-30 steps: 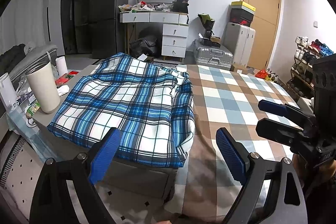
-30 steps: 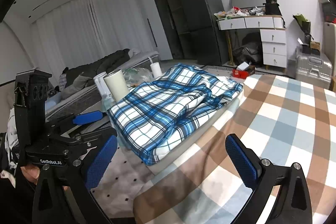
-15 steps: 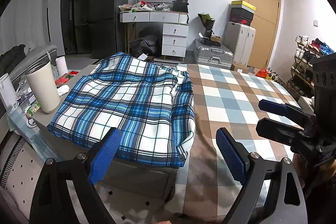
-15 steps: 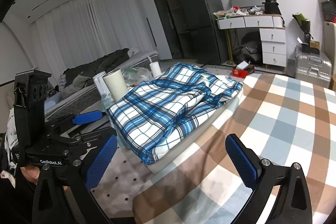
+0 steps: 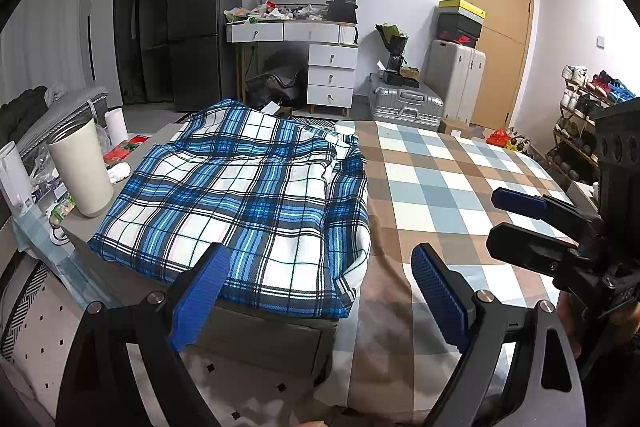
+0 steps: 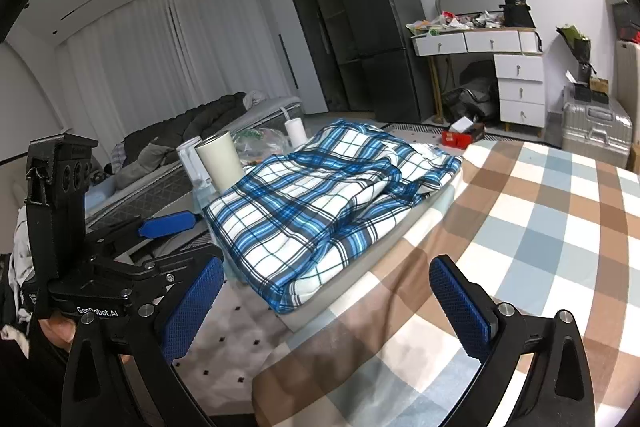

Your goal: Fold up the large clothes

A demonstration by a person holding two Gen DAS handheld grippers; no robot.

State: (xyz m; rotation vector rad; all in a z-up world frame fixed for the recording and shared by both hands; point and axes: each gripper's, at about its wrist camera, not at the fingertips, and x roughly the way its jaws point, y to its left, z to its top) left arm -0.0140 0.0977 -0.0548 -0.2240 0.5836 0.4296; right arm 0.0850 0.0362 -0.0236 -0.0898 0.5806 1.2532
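Note:
A blue and white plaid garment lies folded into a rough rectangle on a grey table, beside a brown and blue checked cloth. It also shows in the right wrist view. My left gripper is open and empty, held back from the garment's near edge. My right gripper is open and empty, above the checked cloth's near corner. Each gripper appears in the other's view: the right one, the left one.
A tall beige cup and clutter stand left of the garment. A white roll stands behind. A dark fridge, white drawers, suitcases and a shoe rack line the room. A patterned rug lies below.

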